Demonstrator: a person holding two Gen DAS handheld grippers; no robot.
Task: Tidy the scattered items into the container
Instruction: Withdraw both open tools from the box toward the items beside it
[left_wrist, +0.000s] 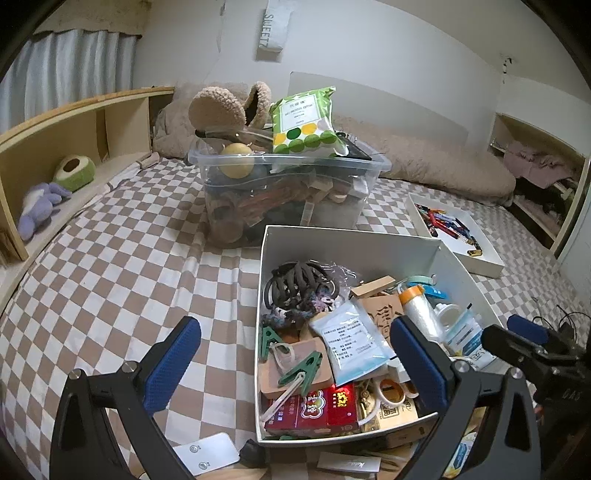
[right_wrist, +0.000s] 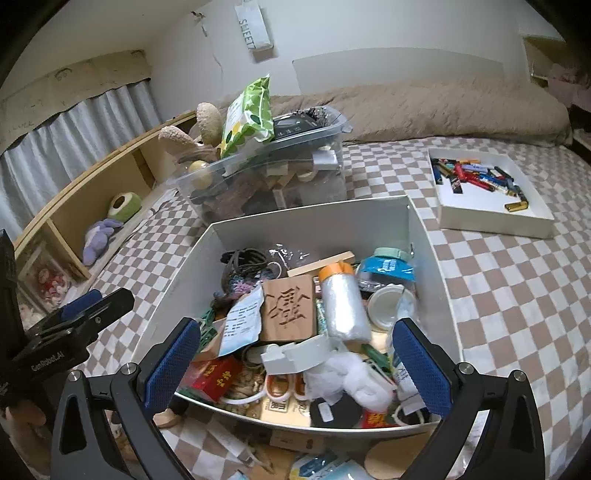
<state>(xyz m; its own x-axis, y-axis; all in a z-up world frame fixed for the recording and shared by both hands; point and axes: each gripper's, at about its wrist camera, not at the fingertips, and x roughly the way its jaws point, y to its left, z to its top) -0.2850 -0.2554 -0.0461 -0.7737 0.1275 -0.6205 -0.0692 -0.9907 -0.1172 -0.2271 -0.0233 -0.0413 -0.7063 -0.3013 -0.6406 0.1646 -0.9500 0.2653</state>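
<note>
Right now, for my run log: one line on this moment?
left gripper open, empty | right gripper open, empty | white box full of clutter

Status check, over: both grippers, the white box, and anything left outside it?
Left gripper open, empty. Right gripper open, empty. White box heaped with clutter. Loose items on bed at its near edge.

"SWEETZ" is printed on the white paper bag (left_wrist: 275, 27) hung on the wall, and "GenRobot.AI" is lettered on the left gripper (right_wrist: 48, 363).
</note>
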